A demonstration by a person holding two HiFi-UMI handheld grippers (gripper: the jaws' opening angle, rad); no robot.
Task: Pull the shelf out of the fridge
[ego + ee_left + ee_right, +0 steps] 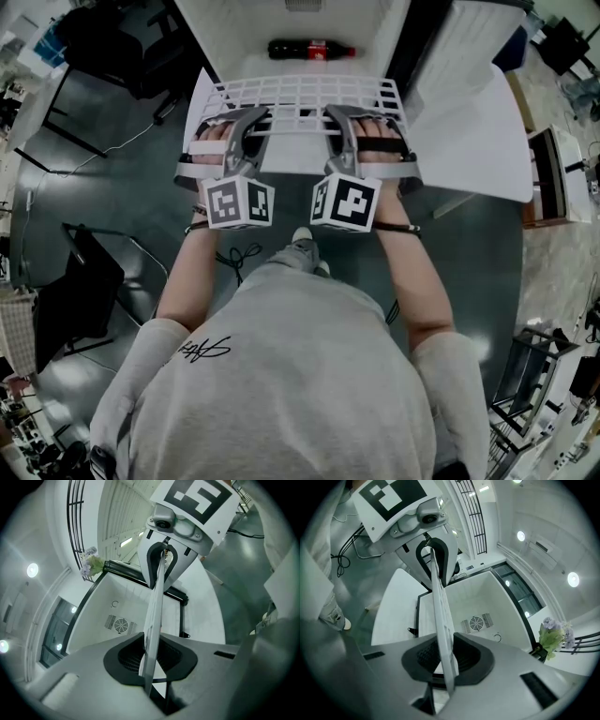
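— What is the biggest thing ahead of the person?
— The fridge [384, 28]. It stands open at twelve o'clock in the head view and is white inside. Its door [469, 122] swings out toward two o'clock.
— And the shelf?
— The shelf [300, 94] is a white grid lying flat at the fridge's mouth, between the cabinet and the person's hands. Its near edge faces six o'clock.
— Who has hold of it?
— Both tongs do. The left gripper [251, 120] takes the near edge at about eleven o'clock from the person. The right gripper [339, 118] takes it at one o'clock, near its partner. In the left gripper view the shelf [154, 606] runs edge-on between the two pads, which press on it from either side. The right gripper view shows the same clamp on the shelf [442, 616].
— Anything inside the cabinet?
— A cola bottle [311, 50] lies on its side at twelve o'clock, beyond the shelf's far edge and apart from it. Smaller than that is a round fan grille [476, 622] on the back wall.
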